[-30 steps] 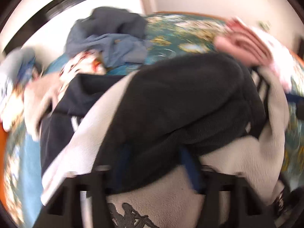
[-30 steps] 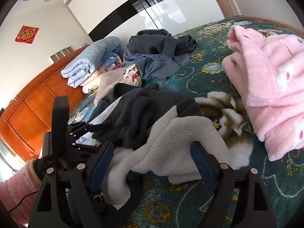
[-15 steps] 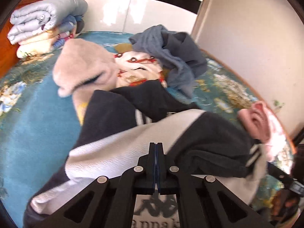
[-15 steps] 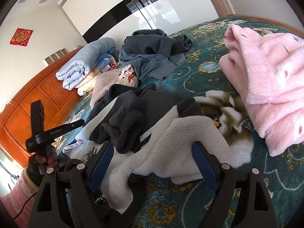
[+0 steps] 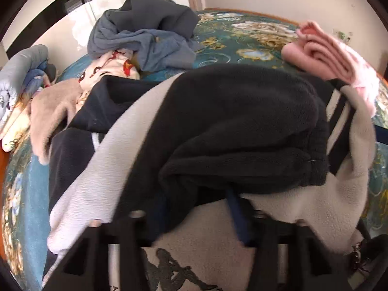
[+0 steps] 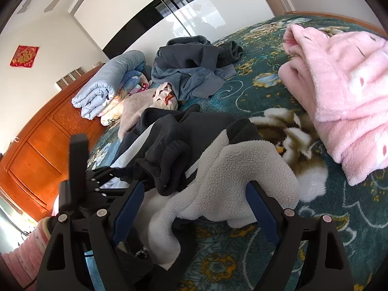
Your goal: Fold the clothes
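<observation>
Left tool (image 5: 196, 208) apart, tips buried under fleece jacket (image 5: 242, 126), right tool (image 6: 194, 201) apart.

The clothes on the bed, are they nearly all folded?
Not nearly. The folded pink fleece garment looks done. The open left gripper and right gripper are around the black-and-white fleece jacket. The crumpled grey-blue pile and beige fleece remain.
</observation>
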